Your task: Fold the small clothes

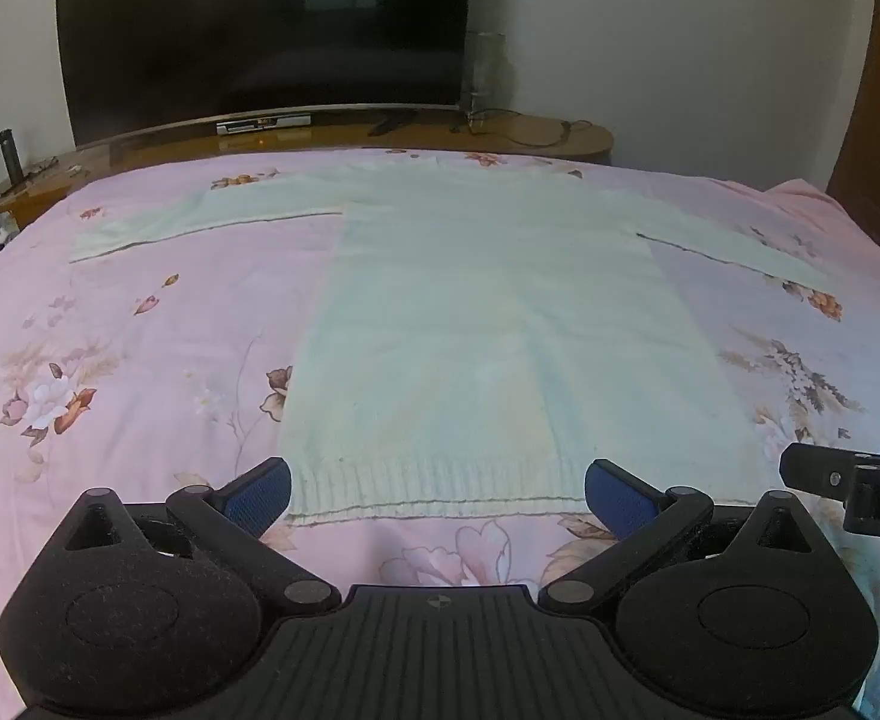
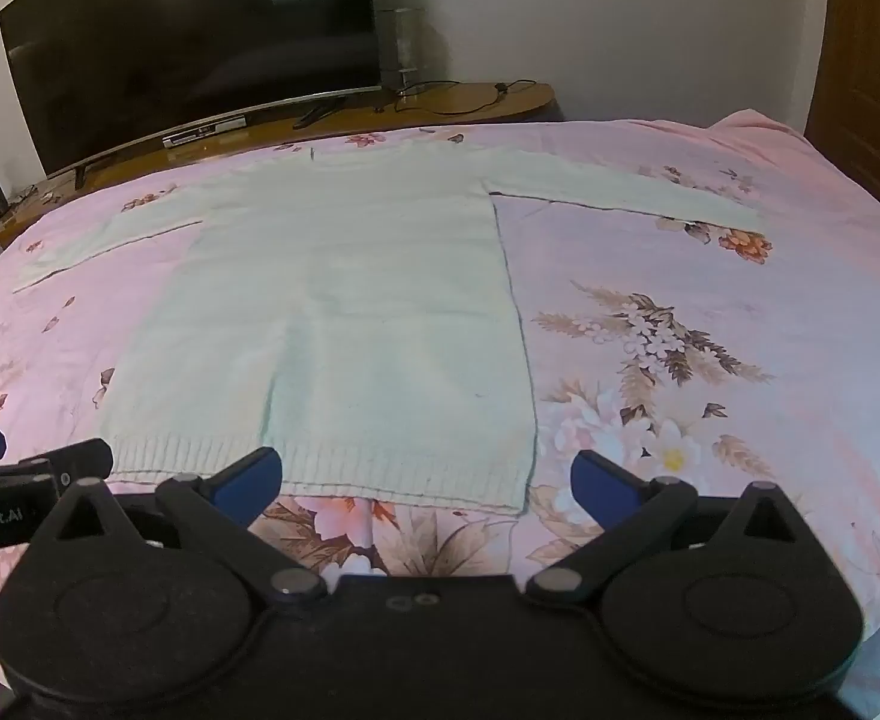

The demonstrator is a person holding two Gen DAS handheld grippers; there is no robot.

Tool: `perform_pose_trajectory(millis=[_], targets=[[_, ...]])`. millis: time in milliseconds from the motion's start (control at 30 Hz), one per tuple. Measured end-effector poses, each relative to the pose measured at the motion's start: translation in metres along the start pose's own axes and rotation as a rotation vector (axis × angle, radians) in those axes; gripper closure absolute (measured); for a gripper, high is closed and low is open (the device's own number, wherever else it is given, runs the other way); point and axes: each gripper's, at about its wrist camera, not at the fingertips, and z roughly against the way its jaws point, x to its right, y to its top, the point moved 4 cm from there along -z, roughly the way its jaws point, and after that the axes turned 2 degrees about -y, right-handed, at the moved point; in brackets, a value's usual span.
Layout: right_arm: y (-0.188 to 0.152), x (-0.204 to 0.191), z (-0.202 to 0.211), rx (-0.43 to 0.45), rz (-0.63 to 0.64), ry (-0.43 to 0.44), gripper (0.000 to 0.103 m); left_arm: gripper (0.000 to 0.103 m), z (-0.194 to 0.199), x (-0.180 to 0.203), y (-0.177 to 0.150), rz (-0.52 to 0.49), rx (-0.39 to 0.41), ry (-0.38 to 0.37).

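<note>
Left wrist view: sweater (image 1: 487, 324) flat on floral bed (image 1: 140, 324) (television (image 1: 260, 30) beyond); left claw (image 1: 437, 495) and right claw (image 2: 426, 480) both spread, holding nothing.

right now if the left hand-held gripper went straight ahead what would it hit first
Probably the ribbed hem of the pale mint knit sweater lying flat on the pink floral bedsheet; the open left hand-held gripper points right at it, though height is unclear.

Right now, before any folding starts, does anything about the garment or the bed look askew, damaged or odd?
Nothing stands out. The pale sweater lies flat on the floral bedsheet, both sleeves spread out sideways, ribbed hem nearest the cameras. The left tool and right tool are both open near the hem, holding nothing.
</note>
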Motion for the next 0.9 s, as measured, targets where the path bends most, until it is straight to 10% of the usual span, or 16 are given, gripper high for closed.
perform_pose_trajectory(millis=[900], targets=[[-0.0016, 0.0005, -0.0012, -0.005, -0.006, -0.004, 0.0, 0.0, -0.0004, 0.0024, -0.0008, -0.006, 0.001, -0.003]])
